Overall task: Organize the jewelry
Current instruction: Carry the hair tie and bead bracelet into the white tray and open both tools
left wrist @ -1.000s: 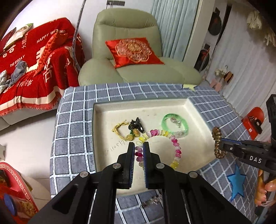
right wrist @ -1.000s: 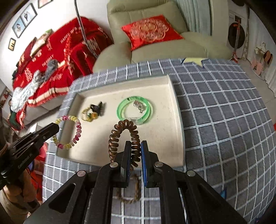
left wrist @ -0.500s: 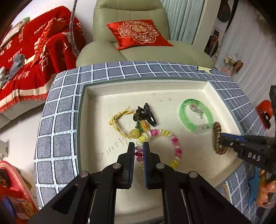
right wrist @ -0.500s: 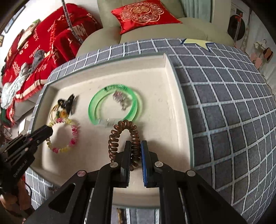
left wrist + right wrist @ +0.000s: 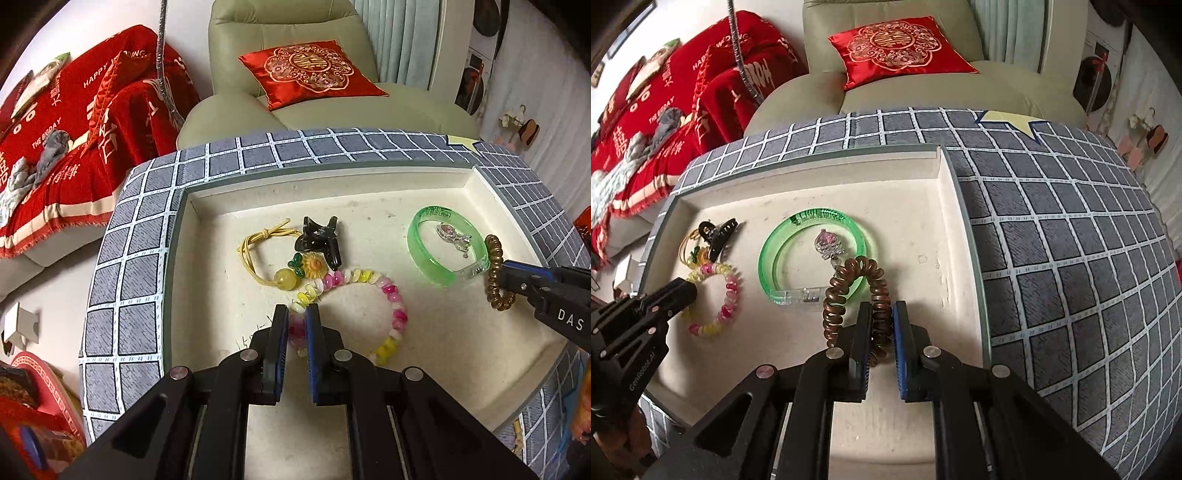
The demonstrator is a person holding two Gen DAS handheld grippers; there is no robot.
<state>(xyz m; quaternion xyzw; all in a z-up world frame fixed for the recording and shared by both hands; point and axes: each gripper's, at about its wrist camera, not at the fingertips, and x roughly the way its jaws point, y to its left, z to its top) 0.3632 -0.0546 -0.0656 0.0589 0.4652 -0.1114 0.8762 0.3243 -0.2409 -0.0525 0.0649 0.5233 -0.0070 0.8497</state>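
A cream tray (image 5: 369,195) lies on the grey checked table. My left gripper (image 5: 296,314) is shut on the pink-and-yellow bead bracelet (image 5: 391,310), which rests on the tray floor; it also shows in the right wrist view (image 5: 729,295). My right gripper (image 5: 880,314) is shut on the brown coil hair tie (image 5: 857,269), held just over the tray by the green bangle (image 5: 775,251). From the left wrist view the coil (image 5: 495,273) hangs at the right gripper's tip. A silver charm (image 5: 829,243) lies inside the bangle.
A black hair claw (image 5: 321,240), a yellow cord tie with a bead (image 5: 258,254) and a small flower charm (image 5: 314,266) lie in the tray's left half. A green armchair with a red cushion (image 5: 310,70) stands behind the table.
Both grippers have moved forward and down over the tray. The bead bracelet has come down onto the tray floor. The coil tie has moved in next to the green bangle.
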